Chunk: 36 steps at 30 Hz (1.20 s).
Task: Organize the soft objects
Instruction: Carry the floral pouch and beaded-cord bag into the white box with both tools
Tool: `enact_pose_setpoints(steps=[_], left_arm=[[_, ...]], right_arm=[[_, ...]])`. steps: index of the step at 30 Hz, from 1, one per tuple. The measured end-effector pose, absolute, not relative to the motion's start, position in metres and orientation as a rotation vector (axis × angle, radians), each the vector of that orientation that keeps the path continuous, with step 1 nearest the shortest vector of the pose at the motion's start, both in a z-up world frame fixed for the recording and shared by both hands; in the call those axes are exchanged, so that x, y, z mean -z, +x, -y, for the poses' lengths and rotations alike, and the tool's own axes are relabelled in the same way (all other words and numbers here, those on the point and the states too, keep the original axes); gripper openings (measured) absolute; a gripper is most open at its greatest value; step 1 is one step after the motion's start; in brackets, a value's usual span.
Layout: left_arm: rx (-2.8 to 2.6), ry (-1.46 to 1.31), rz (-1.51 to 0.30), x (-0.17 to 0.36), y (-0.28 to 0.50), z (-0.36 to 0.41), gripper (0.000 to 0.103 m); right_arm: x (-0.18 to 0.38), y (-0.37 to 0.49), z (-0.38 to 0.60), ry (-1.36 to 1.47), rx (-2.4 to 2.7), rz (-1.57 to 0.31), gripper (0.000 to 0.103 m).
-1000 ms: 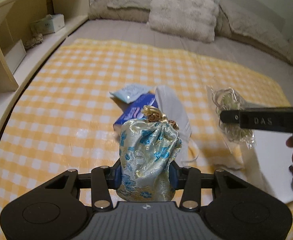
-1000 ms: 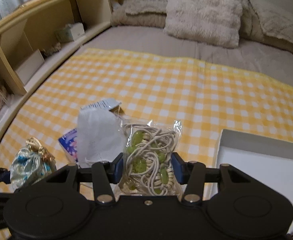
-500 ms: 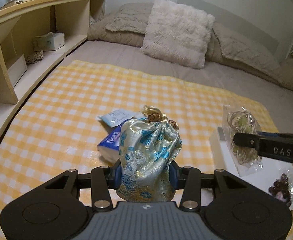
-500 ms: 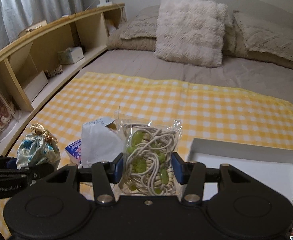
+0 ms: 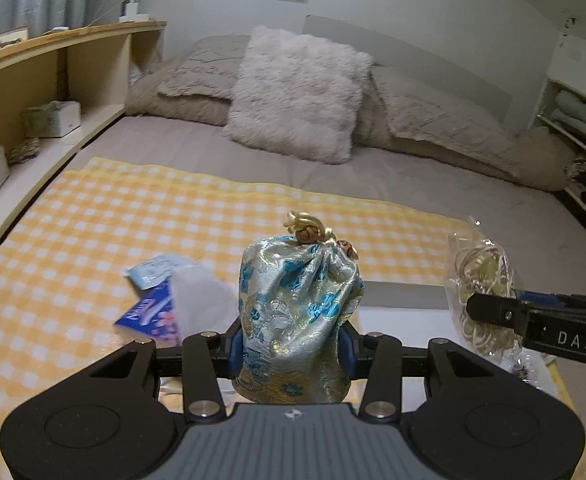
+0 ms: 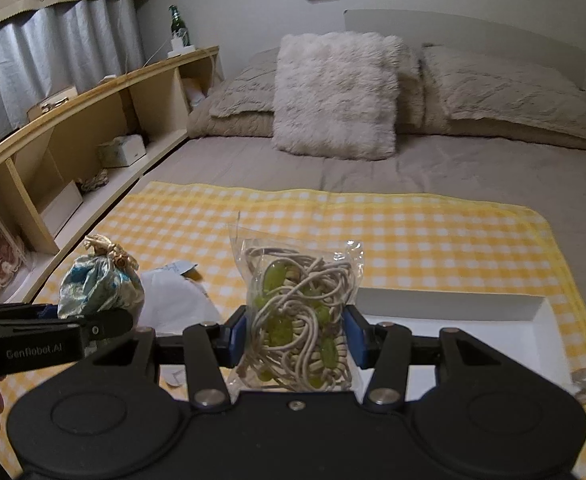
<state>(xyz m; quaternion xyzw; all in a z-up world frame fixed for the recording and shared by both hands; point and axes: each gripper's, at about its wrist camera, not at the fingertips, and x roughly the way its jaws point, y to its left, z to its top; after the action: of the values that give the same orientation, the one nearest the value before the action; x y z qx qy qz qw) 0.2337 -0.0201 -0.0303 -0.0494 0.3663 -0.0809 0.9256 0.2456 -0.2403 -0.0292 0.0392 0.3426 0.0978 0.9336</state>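
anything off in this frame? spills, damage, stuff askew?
Nothing spilled or damaged. The blue-and-gold brocade drawstring pouch sits upright in the left gripper, and the clear plastic bag of cord and green beads is in the right gripper. The only untidy spot: tissue packs overlapping on the yellow checked cloth.

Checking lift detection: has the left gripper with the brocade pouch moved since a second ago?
Yes. The left gripper, shut on the brocade pouch, has risen and tilted up: the fluffy pillow, earlier at the frame's top, now sits mid-frame.
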Motion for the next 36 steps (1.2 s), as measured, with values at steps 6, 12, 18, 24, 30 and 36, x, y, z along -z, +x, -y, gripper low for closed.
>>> enact_pose_setpoints(steps=[6, 12, 18, 24, 30, 36], left_arm=[[0.226, -0.091, -0.762, 0.035, 0.234, 0.047, 0.046], [0.297, -0.066, -0.789, 0.043, 0.237, 0.079, 0.046], [0.368, -0.040, -0.818, 0.054, 0.240, 0.110, 0.046], [0.413, -0.070, -0.894, 0.072, 0.247, 0.132, 0.046], [0.443, -0.067, -0.956, 0.088, 0.254, 0.150, 0.046], [0.449, -0.112, -1.042, 0.108, 0.260, 0.151, 0.046]], right_arm=[[0.031, 0.233, 0.268, 0.078, -0.159, -0.713, 0.050], [0.038, 0.228, 0.298, 0.085, -0.093, -0.742, 0.050], [0.048, 0.224, 0.321, 0.097, -0.061, -0.780, 0.050], [0.060, 0.222, 0.338, 0.093, -0.031, -0.825, 0.051], [0.076, 0.224, 0.350, 0.123, -0.039, -0.883, 0.051], [0.092, 0.236, 0.355, 0.226, -0.087, -0.954, 0.051]])
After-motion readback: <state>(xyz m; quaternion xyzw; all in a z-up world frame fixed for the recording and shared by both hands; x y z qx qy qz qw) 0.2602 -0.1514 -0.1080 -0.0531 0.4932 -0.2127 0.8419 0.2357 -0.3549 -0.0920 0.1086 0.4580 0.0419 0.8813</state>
